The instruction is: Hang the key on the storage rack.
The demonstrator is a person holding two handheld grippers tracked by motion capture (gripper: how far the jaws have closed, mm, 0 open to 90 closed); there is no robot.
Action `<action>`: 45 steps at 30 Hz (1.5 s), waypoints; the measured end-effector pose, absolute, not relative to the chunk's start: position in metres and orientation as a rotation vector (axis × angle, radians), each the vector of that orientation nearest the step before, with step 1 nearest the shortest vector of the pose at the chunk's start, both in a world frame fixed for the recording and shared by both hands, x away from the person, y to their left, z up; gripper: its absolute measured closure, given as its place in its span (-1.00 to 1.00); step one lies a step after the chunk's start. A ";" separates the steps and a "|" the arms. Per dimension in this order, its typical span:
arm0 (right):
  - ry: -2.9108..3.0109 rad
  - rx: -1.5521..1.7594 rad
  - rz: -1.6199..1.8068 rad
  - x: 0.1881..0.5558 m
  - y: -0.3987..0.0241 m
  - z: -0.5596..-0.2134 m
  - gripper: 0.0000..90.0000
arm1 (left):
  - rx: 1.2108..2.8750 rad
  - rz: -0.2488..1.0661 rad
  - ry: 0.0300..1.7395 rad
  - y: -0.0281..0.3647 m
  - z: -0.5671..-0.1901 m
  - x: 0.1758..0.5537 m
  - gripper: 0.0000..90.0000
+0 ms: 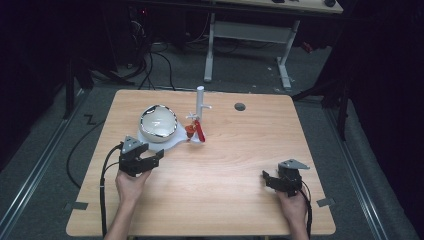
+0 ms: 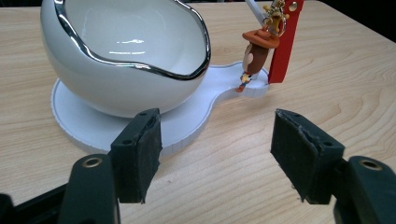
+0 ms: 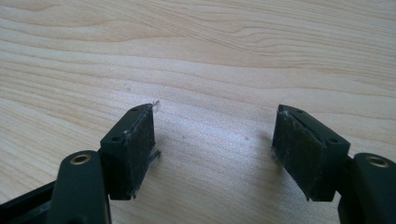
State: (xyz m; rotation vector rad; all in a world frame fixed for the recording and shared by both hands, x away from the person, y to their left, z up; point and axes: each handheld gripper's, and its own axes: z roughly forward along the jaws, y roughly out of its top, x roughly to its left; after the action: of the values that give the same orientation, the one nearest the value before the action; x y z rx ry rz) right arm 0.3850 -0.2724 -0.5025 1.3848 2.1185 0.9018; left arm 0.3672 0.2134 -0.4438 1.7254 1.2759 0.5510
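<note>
A white egg-shaped bowl (image 1: pixel 158 123) (image 2: pixel 126 56) with a chrome rim sits on a white base plate (image 1: pixel 172 142) (image 2: pixel 187 126). From that plate rises a white post (image 1: pixel 200 102) with pegs. A small brown figure keychain (image 1: pixel 190 130) (image 2: pixel 257 53) and a red strap (image 1: pixel 200 131) (image 2: pixel 284 46) hang from it. My left gripper (image 1: pixel 150 161) (image 2: pixel 215 151) stands open just in front of the plate's near edge, with nothing between its pads. My right gripper (image 1: pixel 274 180) (image 3: pixel 215 149) is open low over bare wood near the table's front right.
The wooden table (image 1: pixel 240 160) has a round grey cable hole (image 1: pixel 240 106) at its back right. Beyond the table stands a white desk frame (image 1: pixel 247 35) with cables on the floor. A black cable (image 1: pixel 103 190) trails from my left gripper.
</note>
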 end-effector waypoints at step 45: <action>2.120 1.382 0.902 0.385 -0.272 -0.503 -0.33 | 1.662 0.503 1.341 0.232 -0.471 0.336 -0.37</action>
State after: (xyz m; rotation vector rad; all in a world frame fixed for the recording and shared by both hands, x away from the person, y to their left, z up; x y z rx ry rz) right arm 0.3849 -0.2723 -0.5025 1.3822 2.1197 0.9023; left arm 0.3361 0.2321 -0.4706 1.6624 1.3406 0.5031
